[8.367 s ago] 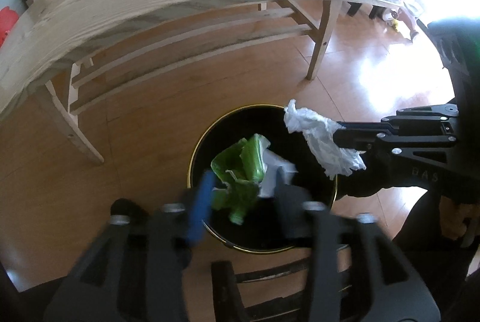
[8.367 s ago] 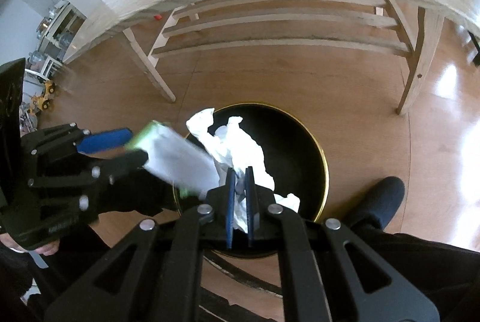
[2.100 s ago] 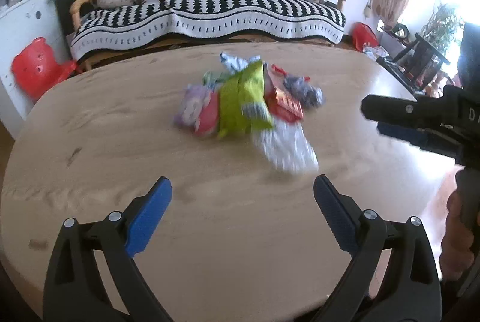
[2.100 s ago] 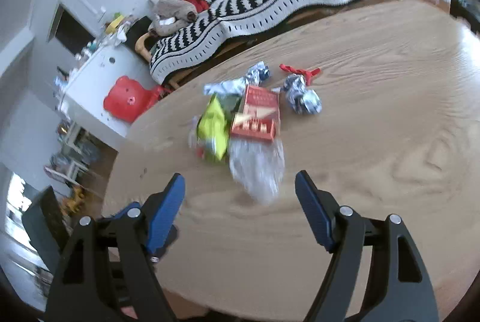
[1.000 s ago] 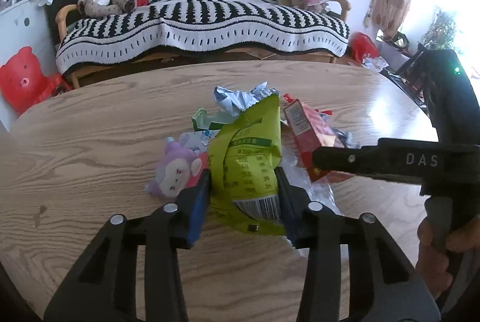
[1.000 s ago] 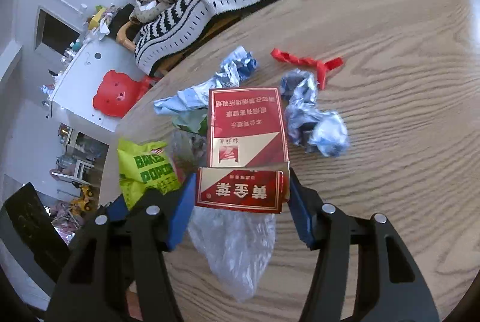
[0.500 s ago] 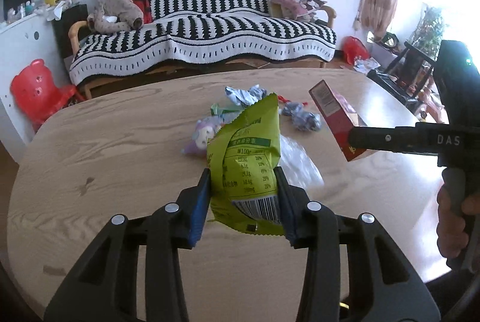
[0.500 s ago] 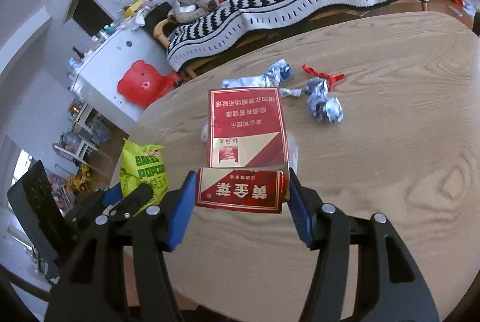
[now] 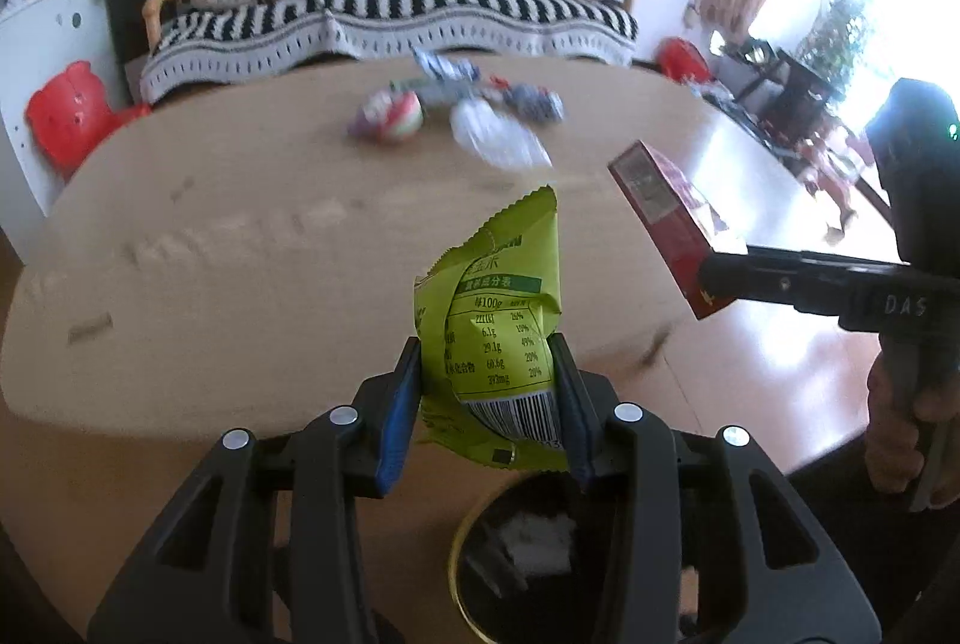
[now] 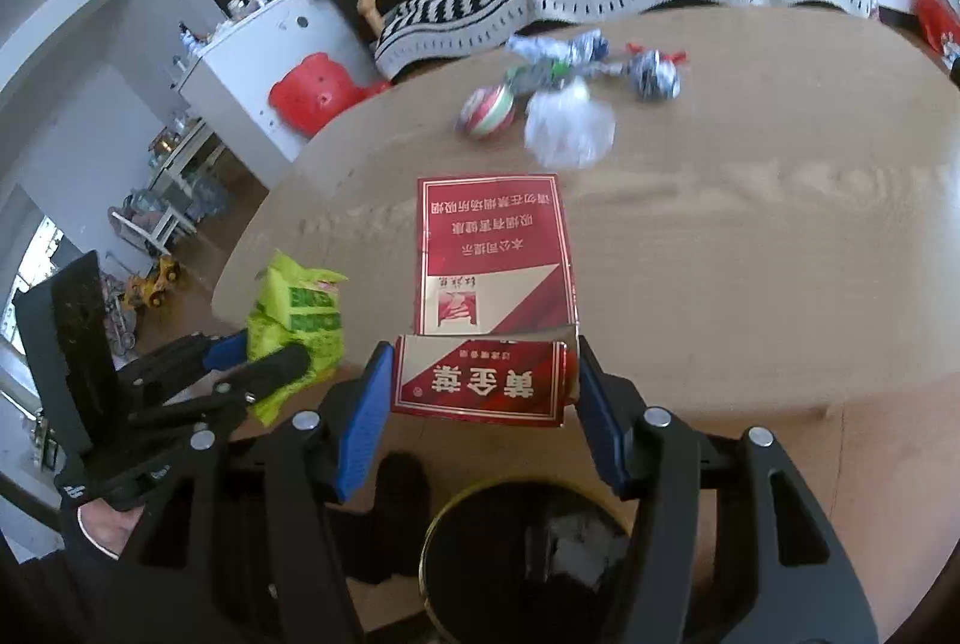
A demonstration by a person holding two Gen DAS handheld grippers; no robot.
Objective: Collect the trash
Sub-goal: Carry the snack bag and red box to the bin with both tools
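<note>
My left gripper (image 9: 487,392) is shut on a green snack bag (image 9: 495,320), held upright near the table's front edge. My right gripper (image 10: 480,392) is shut on a red carton (image 10: 492,260) with gold print. In the left wrist view the red carton (image 9: 666,230) hangs at the right, and in the right wrist view the green snack bag (image 10: 294,326) shows at the left. A black bin with a gold rim (image 9: 468,542) stands on the floor below both grippers, with white paper (image 9: 540,548) inside. More trash lies far back on the wooden table (image 9: 240,236): a clear plastic bag (image 9: 498,140), a pink wrapper (image 9: 387,122) and crumpled foil (image 9: 534,101).
A striped sofa (image 9: 390,26) stands behind the table, with a red plastic stool (image 9: 66,116) and a white cabinet (image 10: 252,56) to the left. A hand (image 9: 906,428) holds the right gripper's handle. The bin's gold rim (image 10: 435,536) sits close under the table edge.
Both grippers have pulled back from the trash pile to the table's near edge, each carrying its item. The bin has come into view below them.
</note>
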